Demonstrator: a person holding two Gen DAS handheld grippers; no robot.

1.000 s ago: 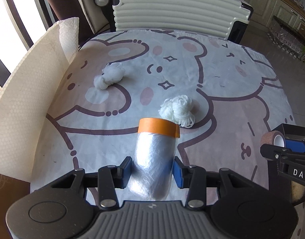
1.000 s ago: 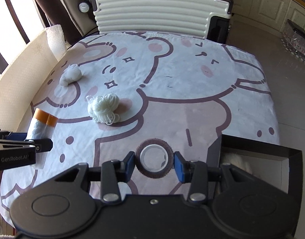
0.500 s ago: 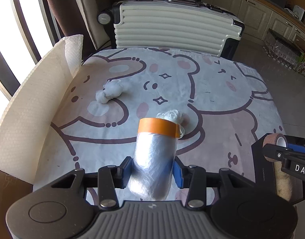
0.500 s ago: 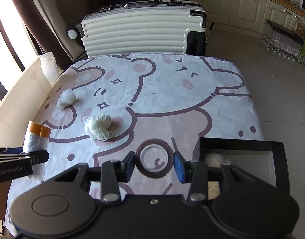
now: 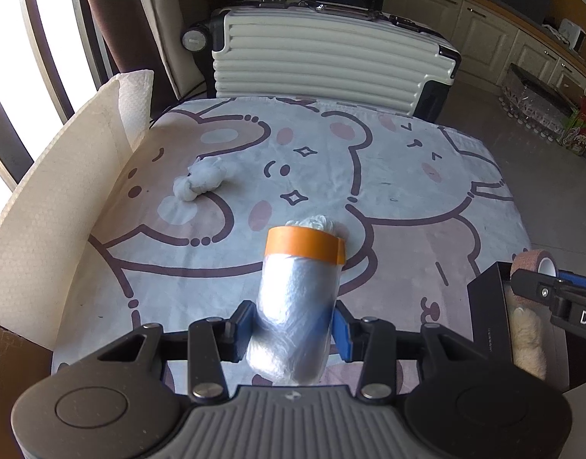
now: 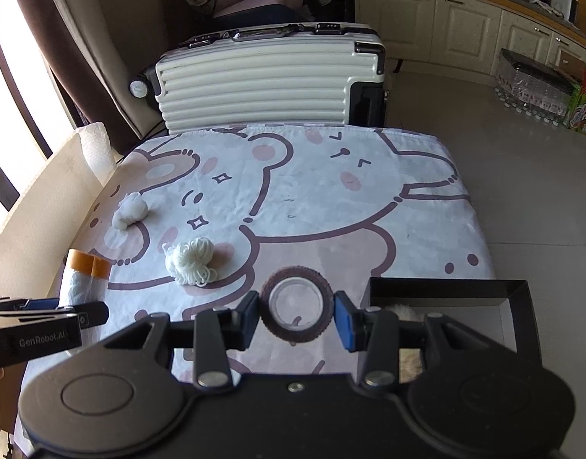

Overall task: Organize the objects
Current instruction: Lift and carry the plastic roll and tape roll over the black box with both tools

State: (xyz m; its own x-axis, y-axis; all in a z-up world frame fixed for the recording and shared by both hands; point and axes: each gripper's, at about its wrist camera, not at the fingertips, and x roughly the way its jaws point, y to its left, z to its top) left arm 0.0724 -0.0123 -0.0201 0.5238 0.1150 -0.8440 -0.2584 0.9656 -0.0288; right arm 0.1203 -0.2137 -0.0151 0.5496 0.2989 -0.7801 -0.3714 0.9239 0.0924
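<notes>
My left gripper (image 5: 291, 331) is shut on a roll of clear plastic film with an orange tape band (image 5: 298, 298), held above the table; the roll (image 6: 82, 281) also shows at the left of the right wrist view. My right gripper (image 6: 296, 315) is shut on a brown tape roll (image 6: 296, 310), lifted over the table beside a black box (image 6: 514, 306); that tape roll (image 5: 533, 264) appears at the right edge of the left wrist view. A white yarn bundle (image 6: 189, 262) and a knotted white cloth ball (image 5: 203, 181) lie on the bear-print cloth (image 5: 407, 191).
The black box (image 5: 487, 329) holds something pale and fluffy (image 5: 528, 338). A white foam sheet (image 5: 52, 206) stands along the table's left edge. A ribbed white suitcase (image 5: 323, 65) stands behind the table. Tiled floor (image 6: 522, 176) lies to the right.
Both grippers have risen and pulled back with their rolls, so the table looks farther away and more of the room and the black box shows. The yarn and cloth ball have not moved.
</notes>
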